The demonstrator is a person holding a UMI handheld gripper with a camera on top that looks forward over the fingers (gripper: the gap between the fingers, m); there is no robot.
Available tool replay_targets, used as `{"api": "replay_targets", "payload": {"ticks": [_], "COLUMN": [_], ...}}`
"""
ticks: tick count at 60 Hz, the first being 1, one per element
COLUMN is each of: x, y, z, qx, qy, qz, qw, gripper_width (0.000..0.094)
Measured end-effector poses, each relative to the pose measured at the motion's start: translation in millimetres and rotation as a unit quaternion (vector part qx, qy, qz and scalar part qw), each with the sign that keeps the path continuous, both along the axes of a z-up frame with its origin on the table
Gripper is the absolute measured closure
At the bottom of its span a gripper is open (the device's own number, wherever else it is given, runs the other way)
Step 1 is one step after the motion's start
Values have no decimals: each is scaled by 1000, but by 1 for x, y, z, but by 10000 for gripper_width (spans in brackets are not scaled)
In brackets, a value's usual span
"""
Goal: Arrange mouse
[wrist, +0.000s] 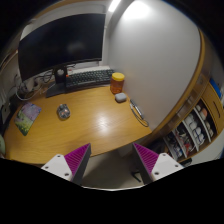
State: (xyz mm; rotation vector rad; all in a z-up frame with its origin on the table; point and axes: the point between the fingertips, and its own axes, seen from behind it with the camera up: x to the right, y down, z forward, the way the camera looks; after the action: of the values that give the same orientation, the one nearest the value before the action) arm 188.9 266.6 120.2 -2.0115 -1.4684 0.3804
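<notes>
Gripper (111, 160) wide open, empty, high above wooden surface (85, 120); mouse (63, 112) beyond fingers, near monitor (62, 42).

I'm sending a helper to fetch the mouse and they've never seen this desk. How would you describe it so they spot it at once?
Start at the big dark monitor on the wooden desk. In front of its left half sits the mouse, small, rounded, grey, alone on bare wood. The open tool is well short of it.

no readable text, labels or numbers
</notes>
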Motion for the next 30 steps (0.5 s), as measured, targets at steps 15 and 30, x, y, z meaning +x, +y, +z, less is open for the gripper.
{"api": "replay_targets", "payload": {"ticks": [15, 30], "x": [-29, -62], "y": [-29, -88], "z": [-16, -31], "qx": [0, -9], "qy": [3, 20], "qz": [43, 98], "qw": [999, 995], "gripper_width": [81, 80]}}
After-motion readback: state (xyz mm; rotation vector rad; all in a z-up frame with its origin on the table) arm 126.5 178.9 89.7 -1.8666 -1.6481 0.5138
